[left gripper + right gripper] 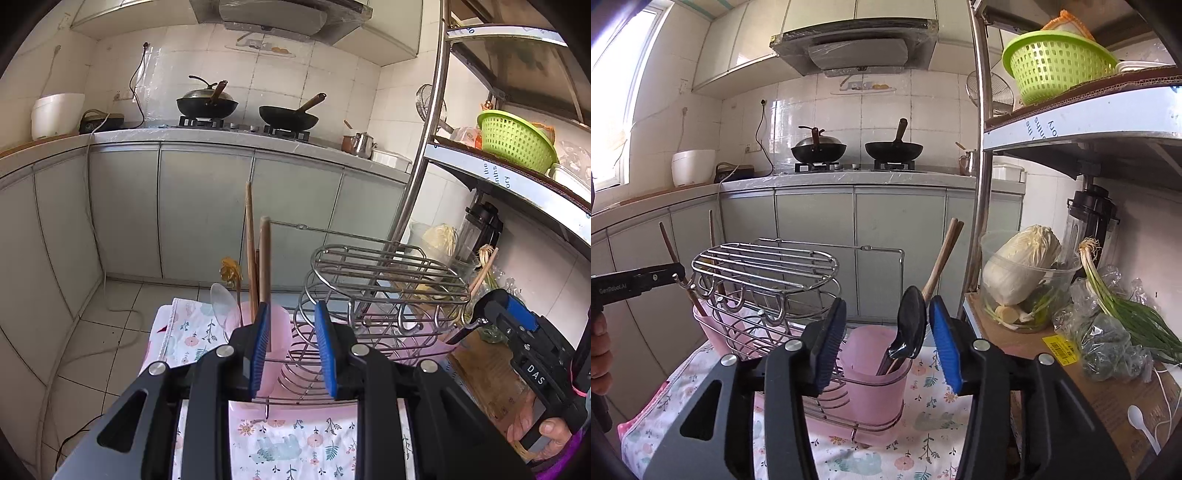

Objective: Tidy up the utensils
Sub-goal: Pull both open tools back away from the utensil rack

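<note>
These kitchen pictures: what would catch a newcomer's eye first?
Probably the open blue-padded gripper up close in each view, the right one above a pink cup holding a black spoon and chopsticks. Next, the wire rack on the flowered cloth, and the green basket on the shelf.

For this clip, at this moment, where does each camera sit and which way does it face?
Left wrist: on the left gripper, open, facing the stove wall over the wire rack and a pink cup; the right gripper and a hand show at right.
Right wrist: on the right gripper, open, above another pink cup holding a black spoon; the left gripper shows at left.
Shared: rack, woks, green basket.
</note>
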### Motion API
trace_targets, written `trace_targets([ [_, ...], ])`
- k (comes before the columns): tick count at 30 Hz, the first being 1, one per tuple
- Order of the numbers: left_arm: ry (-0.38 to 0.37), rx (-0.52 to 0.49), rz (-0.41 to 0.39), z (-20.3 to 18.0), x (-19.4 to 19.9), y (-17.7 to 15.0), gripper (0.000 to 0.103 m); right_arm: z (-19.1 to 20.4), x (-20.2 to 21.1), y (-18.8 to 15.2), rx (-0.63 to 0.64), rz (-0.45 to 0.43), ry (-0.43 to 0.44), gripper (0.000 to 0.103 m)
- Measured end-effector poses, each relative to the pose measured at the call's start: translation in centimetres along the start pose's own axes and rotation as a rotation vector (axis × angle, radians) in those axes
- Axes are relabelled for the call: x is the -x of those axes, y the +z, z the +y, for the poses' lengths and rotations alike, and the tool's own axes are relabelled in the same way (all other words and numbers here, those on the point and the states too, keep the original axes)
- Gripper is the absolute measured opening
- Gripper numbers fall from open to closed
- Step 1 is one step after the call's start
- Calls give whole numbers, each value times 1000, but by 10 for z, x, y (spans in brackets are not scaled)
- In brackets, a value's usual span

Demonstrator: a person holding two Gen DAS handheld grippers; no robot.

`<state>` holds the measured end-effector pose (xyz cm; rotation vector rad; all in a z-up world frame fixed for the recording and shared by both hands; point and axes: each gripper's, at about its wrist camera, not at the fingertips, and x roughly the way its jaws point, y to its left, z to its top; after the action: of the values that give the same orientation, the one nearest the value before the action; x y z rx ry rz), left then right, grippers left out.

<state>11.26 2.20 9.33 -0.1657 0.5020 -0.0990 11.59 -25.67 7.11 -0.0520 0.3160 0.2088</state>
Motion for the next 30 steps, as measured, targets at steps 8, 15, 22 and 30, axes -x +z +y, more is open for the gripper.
trace_targets([
  [8, 8, 14, 1, -3, 6, -11, 24, -6, 19, -5, -37, -9, 2, 49],
  [15, 17, -1, -15, -12, 15, -17, 24, -2, 33, -14, -55, -14, 17, 56],
  [22, 45, -13, -5, -24, 29, -30, 24, 3, 42, -25, -77, -12, 71, 58],
  [30, 97, -63, 6, -56, 36, -49, 36, 3, 48, -40, -108, 10, 139, 58],
])
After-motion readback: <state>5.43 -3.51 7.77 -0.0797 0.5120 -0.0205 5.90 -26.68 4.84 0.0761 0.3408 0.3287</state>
